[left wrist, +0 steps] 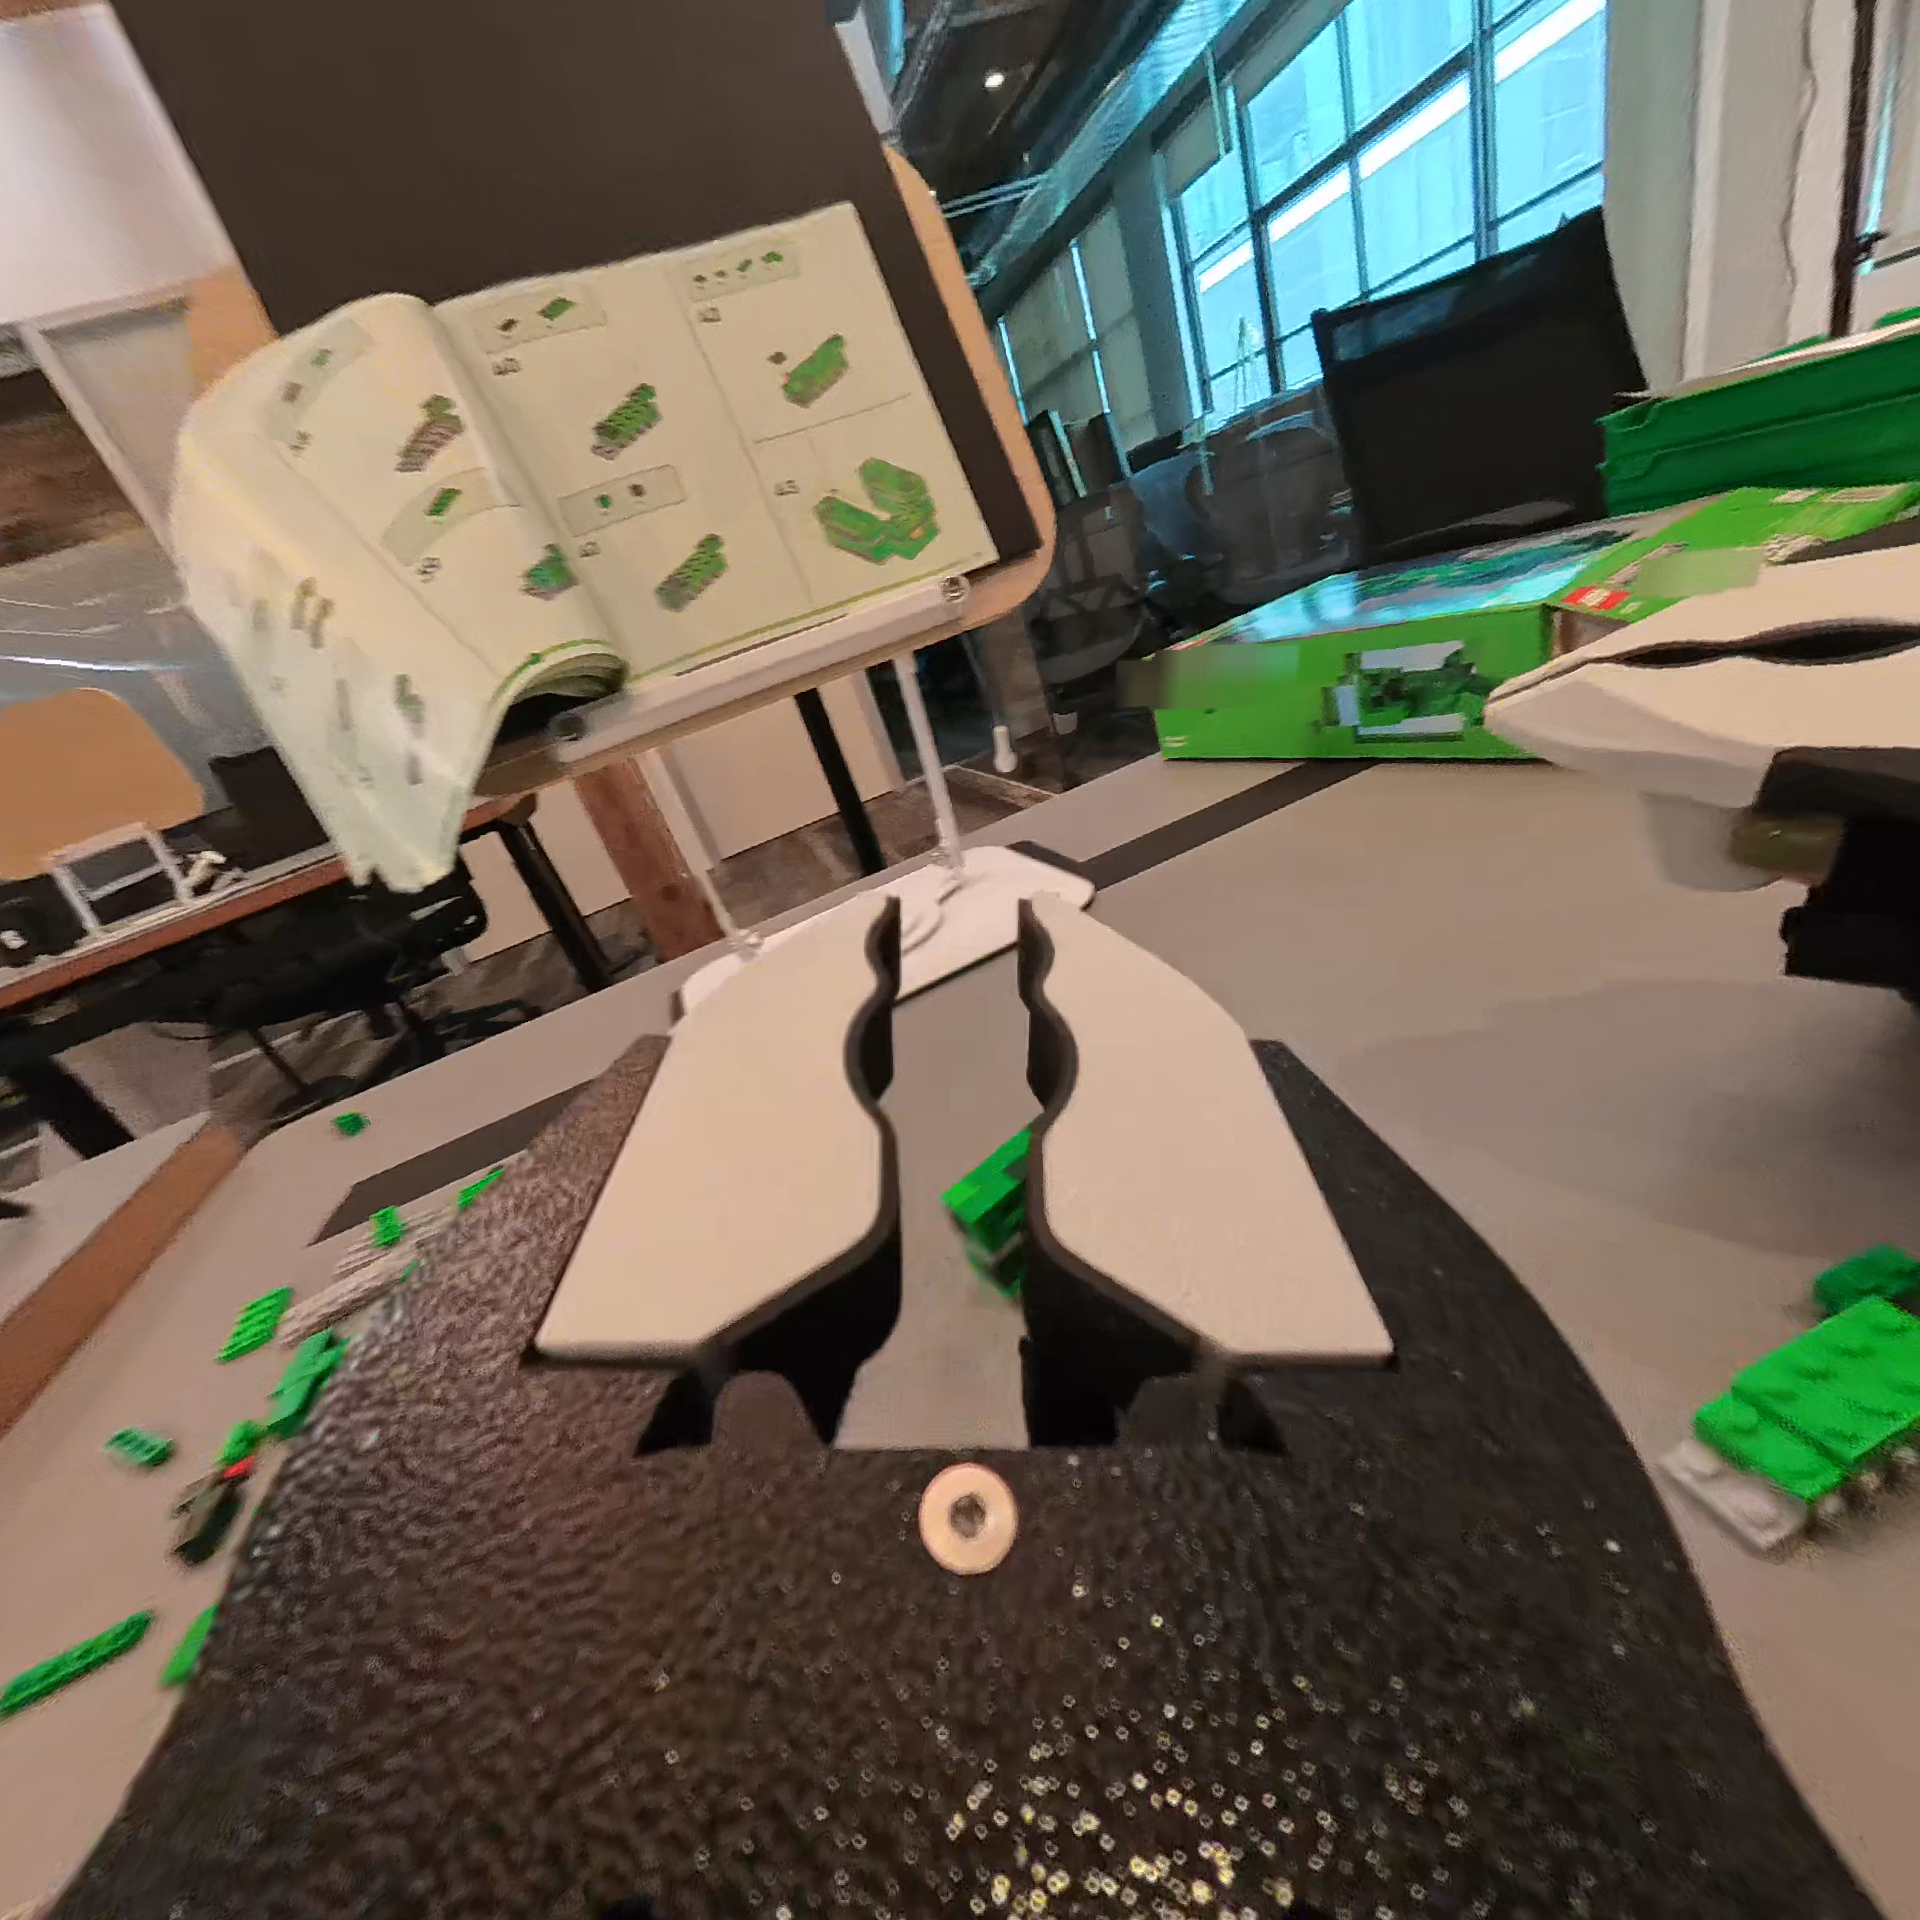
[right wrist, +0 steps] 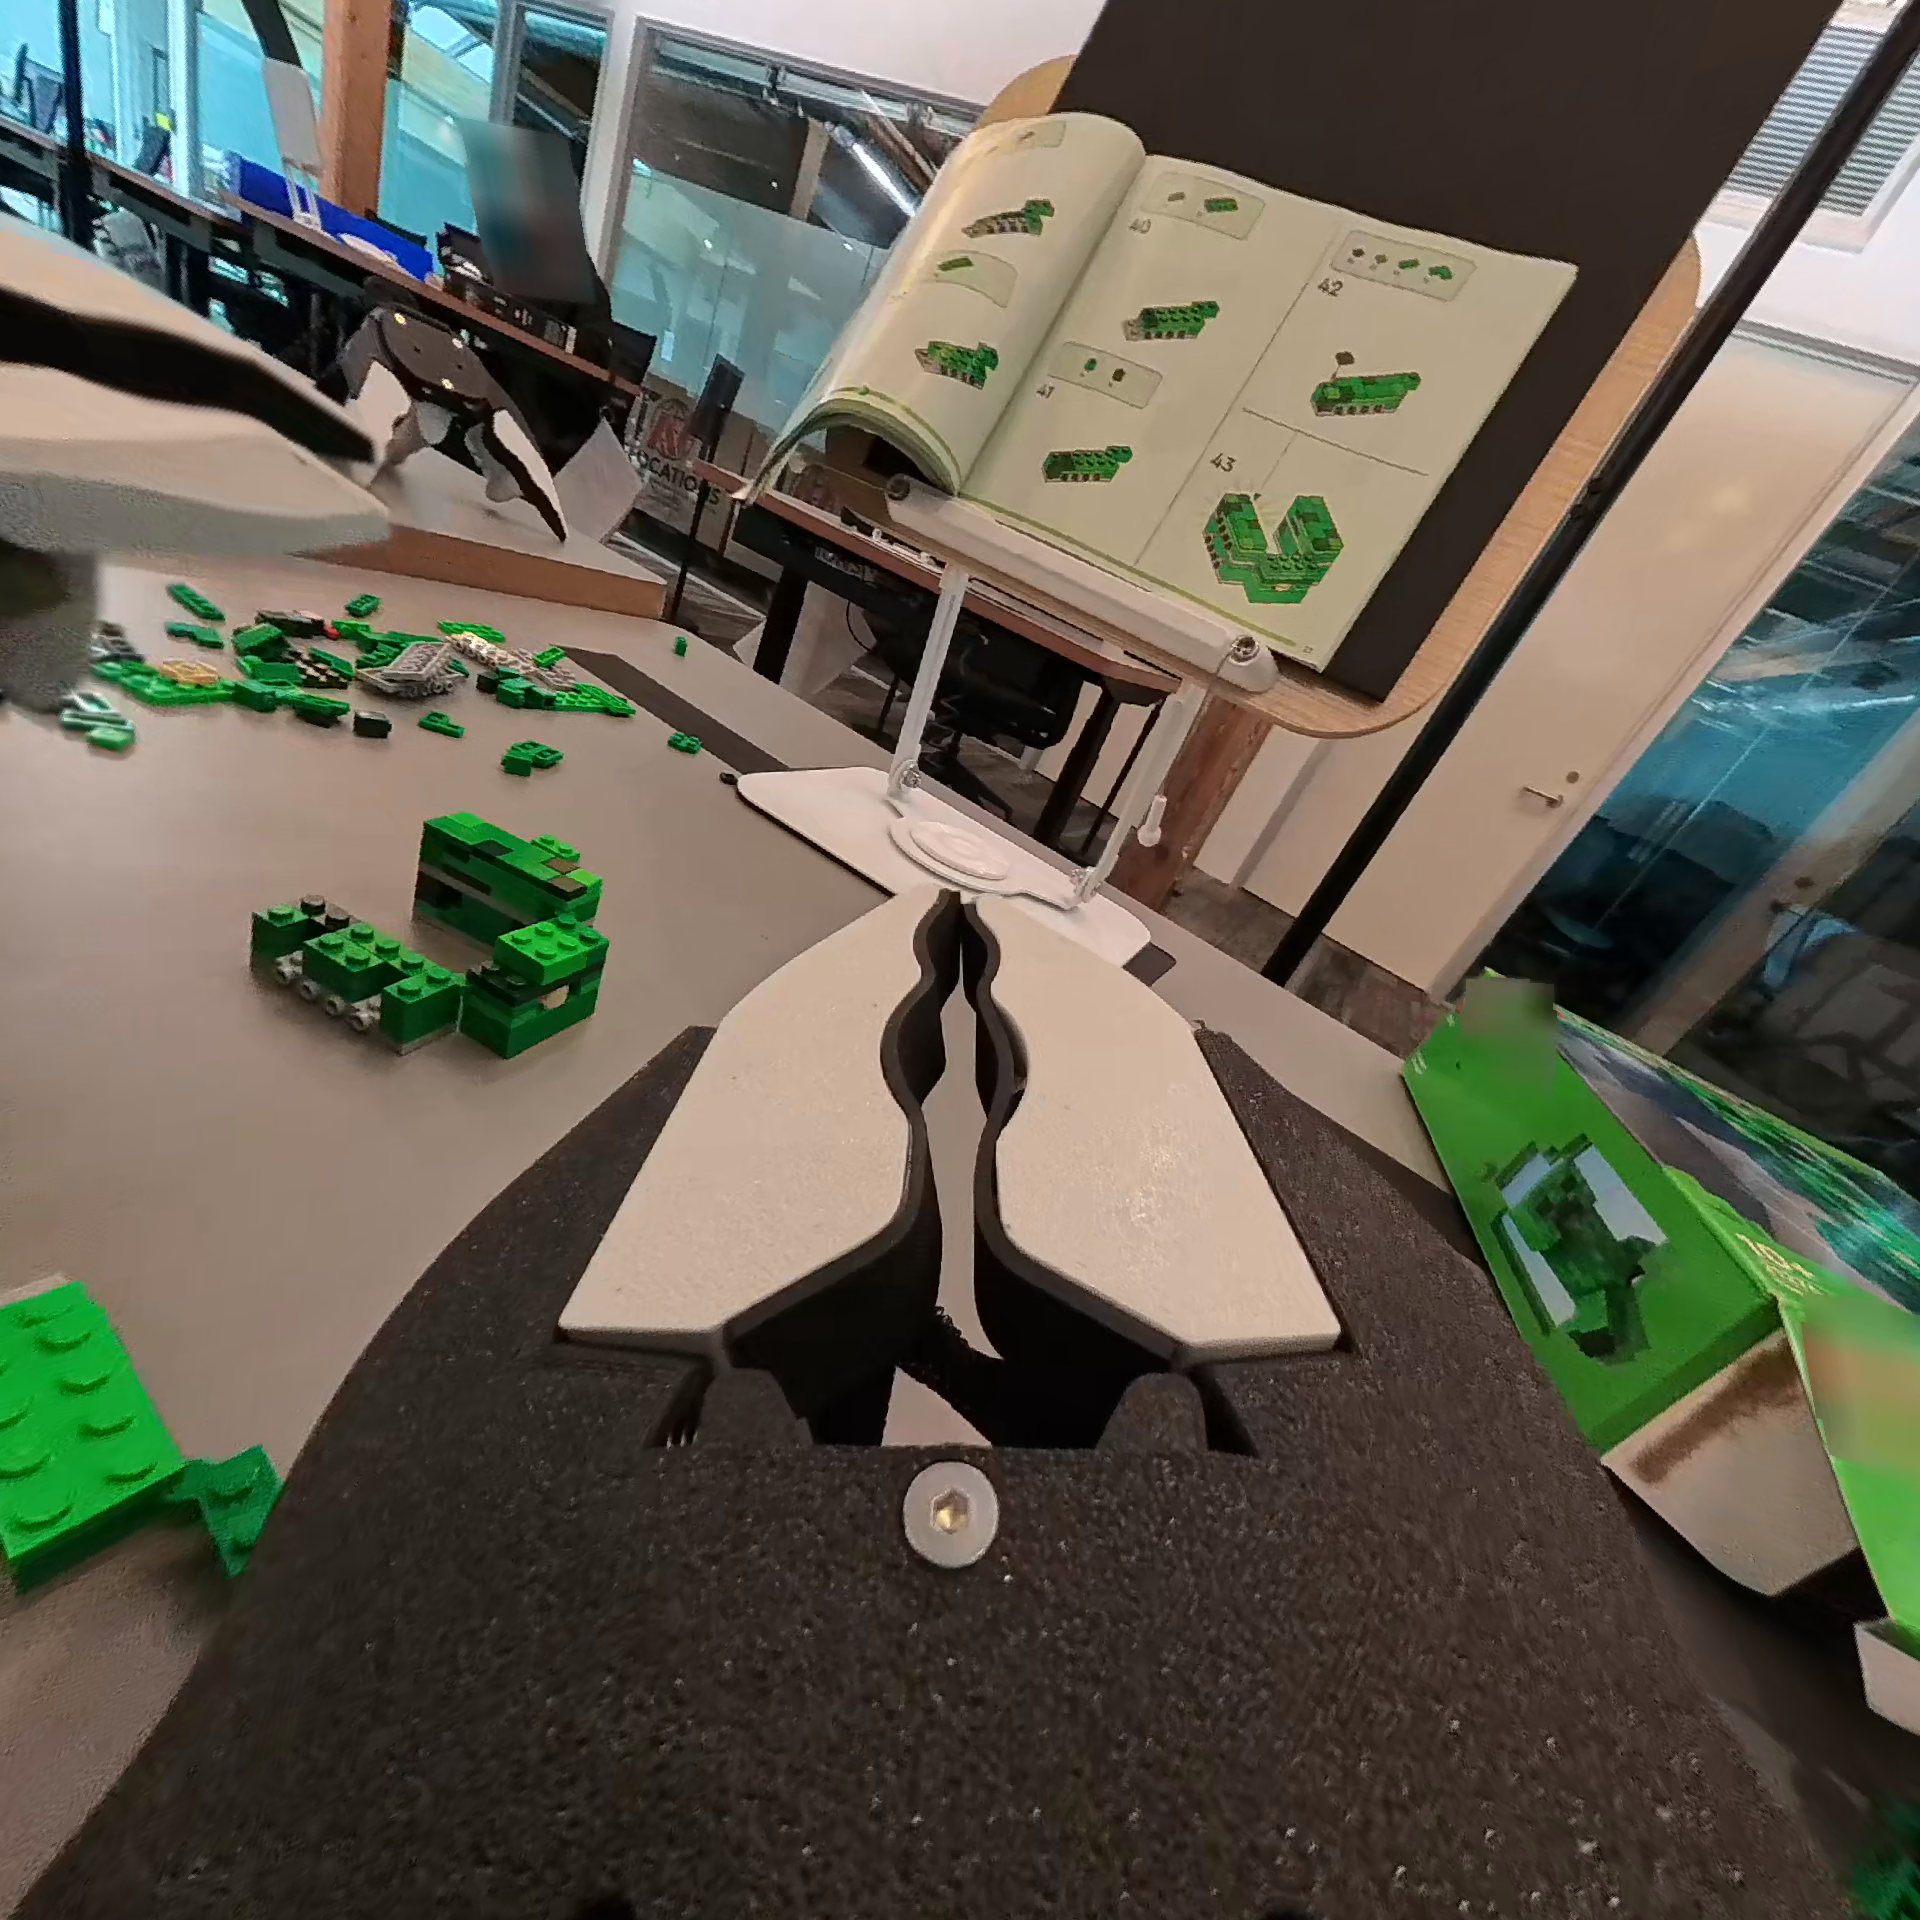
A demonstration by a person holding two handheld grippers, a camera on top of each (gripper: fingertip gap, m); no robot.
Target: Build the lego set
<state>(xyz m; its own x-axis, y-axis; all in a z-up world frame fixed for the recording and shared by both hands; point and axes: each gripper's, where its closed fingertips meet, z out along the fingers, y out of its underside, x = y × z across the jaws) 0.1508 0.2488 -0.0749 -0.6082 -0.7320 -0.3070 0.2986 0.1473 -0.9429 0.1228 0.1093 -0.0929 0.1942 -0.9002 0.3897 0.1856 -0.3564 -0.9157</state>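
My left gripper [left wrist: 956, 920] is open and empty above the grey table [left wrist: 1403, 1039]. A green brick assembly [left wrist: 987, 1210] shows on the table through the gap between its fingers. My right gripper [right wrist: 958, 912] is shut with nothing between its fingertips; it also shows at the right of the left wrist view [left wrist: 1662, 707]. A U-shaped green assembly [right wrist: 447, 940] stands on the table to its left. The left gripper [right wrist: 156, 447] shows at the upper left of the right wrist view. The open instruction booklet [right wrist: 1195, 384] rests on a white stand [right wrist: 935, 821] ahead.
Loose green and grey pieces [right wrist: 343, 665] lie scattered at the far left. A green plate [right wrist: 73, 1423] lies near the right gripper's base; another green build [left wrist: 1808, 1413] lies at the right of the left wrist view. The green set box [right wrist: 1610, 1226] lies at the right. The tips of one gripper are about 15 centimeters away from the tips of the other. Left tips and right tips are each some 15 centimeters from the green plate [right wrist: 73, 1423]. My left wrist view [left wrist: 1866, 1363] looks at it from another angle.
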